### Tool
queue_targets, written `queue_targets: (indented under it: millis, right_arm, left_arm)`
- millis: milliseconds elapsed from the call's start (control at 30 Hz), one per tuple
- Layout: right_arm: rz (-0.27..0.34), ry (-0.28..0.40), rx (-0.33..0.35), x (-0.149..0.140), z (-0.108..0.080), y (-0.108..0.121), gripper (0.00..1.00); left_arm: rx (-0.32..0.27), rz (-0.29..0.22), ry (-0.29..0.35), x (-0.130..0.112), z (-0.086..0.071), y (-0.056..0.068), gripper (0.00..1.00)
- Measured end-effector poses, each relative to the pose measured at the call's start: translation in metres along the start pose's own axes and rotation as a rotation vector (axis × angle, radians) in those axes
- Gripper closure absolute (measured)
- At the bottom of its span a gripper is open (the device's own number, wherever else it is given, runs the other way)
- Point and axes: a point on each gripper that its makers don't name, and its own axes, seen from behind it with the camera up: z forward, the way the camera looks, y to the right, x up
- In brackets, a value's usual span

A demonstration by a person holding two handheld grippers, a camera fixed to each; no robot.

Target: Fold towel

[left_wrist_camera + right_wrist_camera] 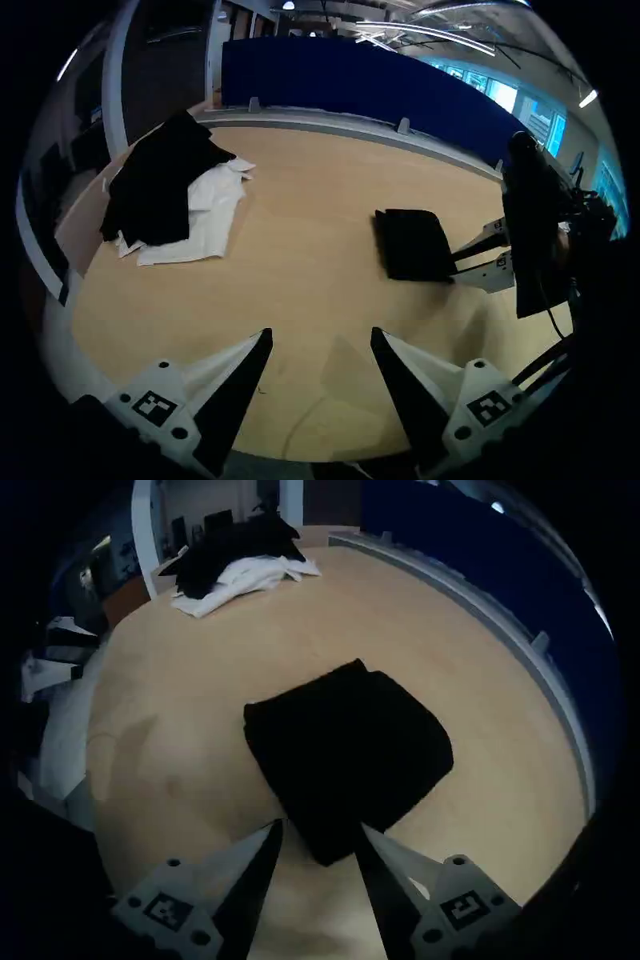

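**While the towel point(348, 756) lies folded flat: quick status**

Since it's folded into a dark square, the towel sits flat on the wooden table point(480, 664), its near corner lying between the spread fingers of the right gripper point(318, 836) — jaws apart. Over bare tabletop, the left gripper point(320, 344) hangs wide open too, well apart from the towel. At the table's far edge sits a heap of black and white cloths point(172, 200) — blue partition point(360, 80) behind.

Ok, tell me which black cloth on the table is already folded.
The flat, square black towel lying alone in front of the right gripper; the other black cloth is draped loosely over a white cloth heap.
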Motion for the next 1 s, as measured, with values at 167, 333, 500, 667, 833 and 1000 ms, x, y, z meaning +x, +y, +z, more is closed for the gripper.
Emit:
queue_targets:
  millis: [167,333,500,667,833,1000]
  right_arm:
    - [0.026,-0.013,-0.01,-0.016,-0.006,0.003,0.35]
    - [0.034,-0.021,-0.018,-0.023,-0.006,0.005,0.35]
    - [0.037,-0.034,-0.021,-0.029,-0.002,0.005,0.38]
    - [0.056,-0.04,-0.019,-0.032,0.002,0.003,0.53]
    - [0.079,-0.034,-0.018,-0.033,0.005,0.003,0.6]
    - [0.099,-0.03,-0.027,-0.033,0.006,0.004,0.69]
  left_arm:
    - [-0.007,0.007,-0.003,-0.001,0.003,0.003,0.09]
    - [-0.013,0.014,-0.005,0.0,0.004,0.006,0.09]
    - [-0.014,0.012,-0.006,0.0,0.004,0.007,0.09]
    - [-0.012,0.004,-0.007,-0.002,0.004,0.005,0.09]
    - [-0.012,0.0,-0.008,-0.003,0.004,0.005,0.09]
    - [-0.012,0.005,-0.01,-0.004,0.006,0.006,0.09]
